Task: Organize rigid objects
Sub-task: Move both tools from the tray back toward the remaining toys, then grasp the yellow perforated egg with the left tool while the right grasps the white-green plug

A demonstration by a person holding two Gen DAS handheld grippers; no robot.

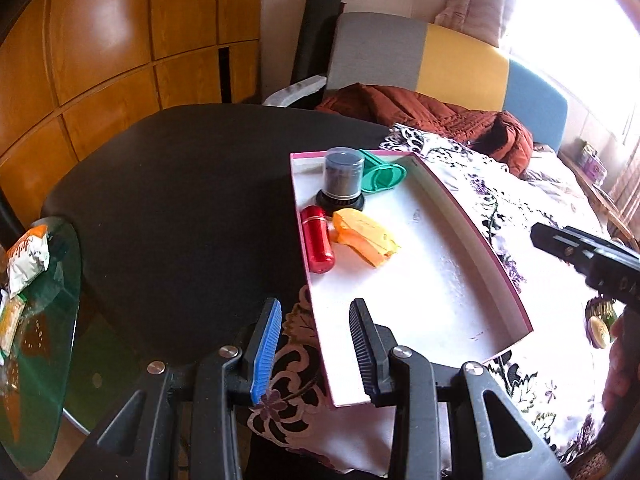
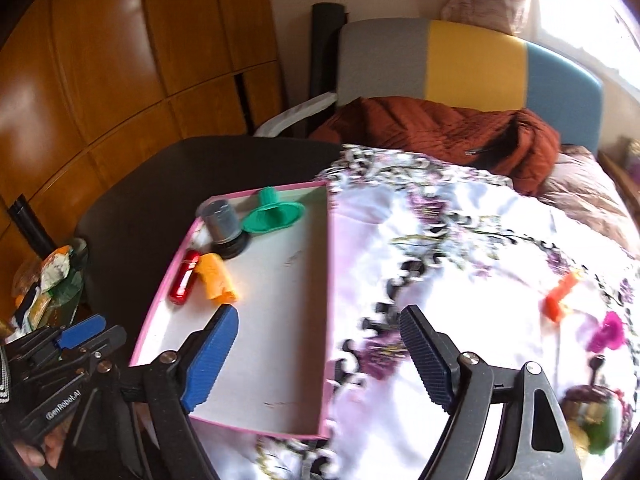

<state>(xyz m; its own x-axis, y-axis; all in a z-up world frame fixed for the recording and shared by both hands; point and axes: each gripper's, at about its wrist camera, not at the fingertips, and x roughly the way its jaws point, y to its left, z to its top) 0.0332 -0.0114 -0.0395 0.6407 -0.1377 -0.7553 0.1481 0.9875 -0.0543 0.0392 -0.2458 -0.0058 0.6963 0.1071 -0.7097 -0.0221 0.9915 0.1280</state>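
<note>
Both tools are gaping wide, gripping nothing: the left tool (image 1: 314, 354) is straddling the pink-rimmed tray's (image 1: 516, 280) near corner, lower center; the right tool (image 2: 320, 356) is hovering above its right wall. 4 items are sitting in the tray's upper-left end.

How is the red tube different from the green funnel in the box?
The red tube is shiny and closed, a plain cylinder with rounded ends; the green funnel looks matte and flares from a narrow neck to a wide open mouth. The red tube lies along the box's left wall, nearer the cameras; the green funnel lies at the far end. Both lie on their sides inside the box.
</note>
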